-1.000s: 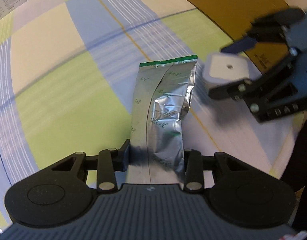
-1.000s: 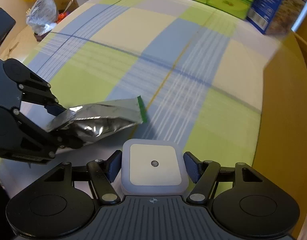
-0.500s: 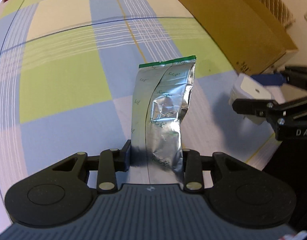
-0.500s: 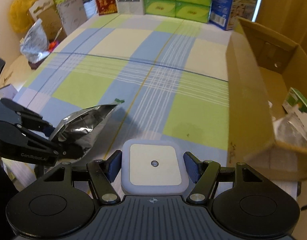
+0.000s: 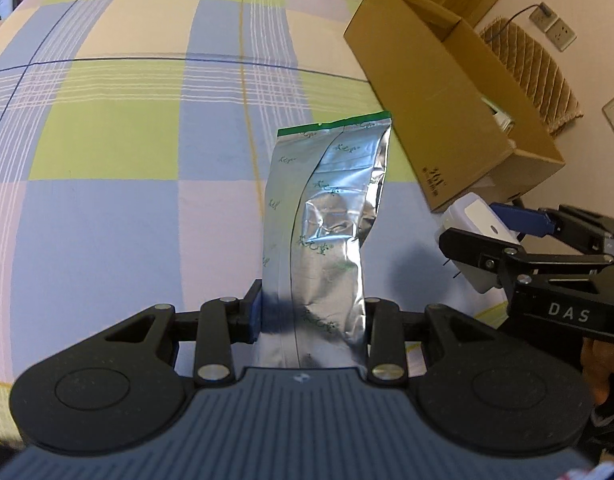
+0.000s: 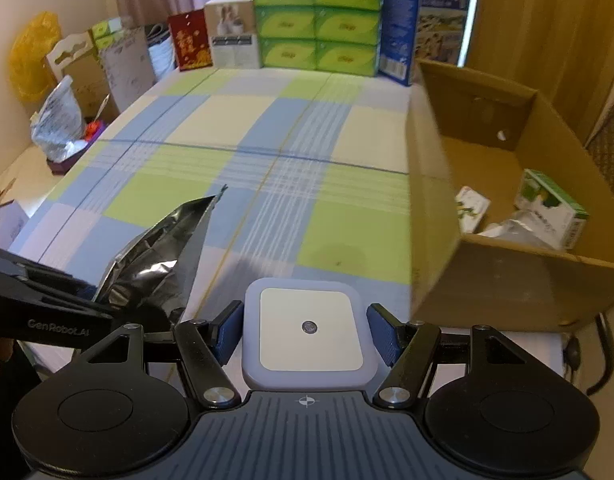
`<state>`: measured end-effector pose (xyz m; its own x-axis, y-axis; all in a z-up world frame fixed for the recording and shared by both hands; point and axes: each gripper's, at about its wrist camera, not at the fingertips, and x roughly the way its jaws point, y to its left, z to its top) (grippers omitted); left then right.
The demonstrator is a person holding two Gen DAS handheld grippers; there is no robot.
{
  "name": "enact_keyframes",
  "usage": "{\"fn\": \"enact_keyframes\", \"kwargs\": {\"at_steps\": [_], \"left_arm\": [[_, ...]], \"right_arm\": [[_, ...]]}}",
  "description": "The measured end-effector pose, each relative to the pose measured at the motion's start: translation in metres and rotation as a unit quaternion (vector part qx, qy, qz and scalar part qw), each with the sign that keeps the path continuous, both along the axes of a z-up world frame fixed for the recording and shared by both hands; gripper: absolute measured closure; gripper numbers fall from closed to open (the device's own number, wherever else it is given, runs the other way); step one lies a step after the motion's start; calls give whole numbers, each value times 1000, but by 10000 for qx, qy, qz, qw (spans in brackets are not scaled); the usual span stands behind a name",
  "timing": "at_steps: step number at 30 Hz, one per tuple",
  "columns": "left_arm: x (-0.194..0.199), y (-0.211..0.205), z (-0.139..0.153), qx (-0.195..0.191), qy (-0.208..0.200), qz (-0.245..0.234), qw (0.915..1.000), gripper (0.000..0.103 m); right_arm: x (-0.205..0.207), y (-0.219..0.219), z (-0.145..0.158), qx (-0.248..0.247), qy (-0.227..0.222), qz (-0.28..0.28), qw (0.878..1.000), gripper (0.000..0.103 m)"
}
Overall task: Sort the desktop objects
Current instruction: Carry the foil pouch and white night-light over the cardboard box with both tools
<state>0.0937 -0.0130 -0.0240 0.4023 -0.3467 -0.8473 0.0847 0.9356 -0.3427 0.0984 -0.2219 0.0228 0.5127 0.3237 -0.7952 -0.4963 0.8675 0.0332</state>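
Note:
My left gripper [image 5: 313,312] is shut on a tall silver foil pouch [image 5: 327,216] with a green top edge, held up above the checked cloth. The same pouch [image 6: 155,256] shows crumpled at the lower left of the right wrist view. My right gripper [image 6: 305,330] is shut on a white square night light [image 6: 310,330] with a small round sensor in its face. In the left wrist view that night light [image 5: 473,232] hangs at the right, just in front of the open cardboard box [image 5: 439,92]. The box [image 6: 431,216] holds several small packets [image 6: 551,204].
A green, blue and cream checked cloth [image 6: 235,164] covers the table. Green tissue boxes [image 6: 315,20], a blue carton [image 6: 423,16] and other packages line the far edge. A plastic bag [image 6: 59,124] and cartons stand off the table's left side. Wall sockets [image 5: 559,28] lie beyond the box.
Both grippers have lifted and tilted up while still holding their objects. The right gripper with the night light has drawn close to the box's near corner, whose inside now shows.

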Motion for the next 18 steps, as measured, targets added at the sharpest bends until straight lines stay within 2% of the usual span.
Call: {"fn": "enact_keyframes", "kwargs": {"at_steps": [10, 18], "left_arm": [[-14, -31, 33, -274, -219, 20, 9994, 73], [-19, -65, 48, -153, -363, -180, 9991, 73]], "right_arm": [[-16, -37, 24, 197, -329, -393, 9985, 40], [-24, -68, 41, 146, -701, -747, 9946, 40]]}}
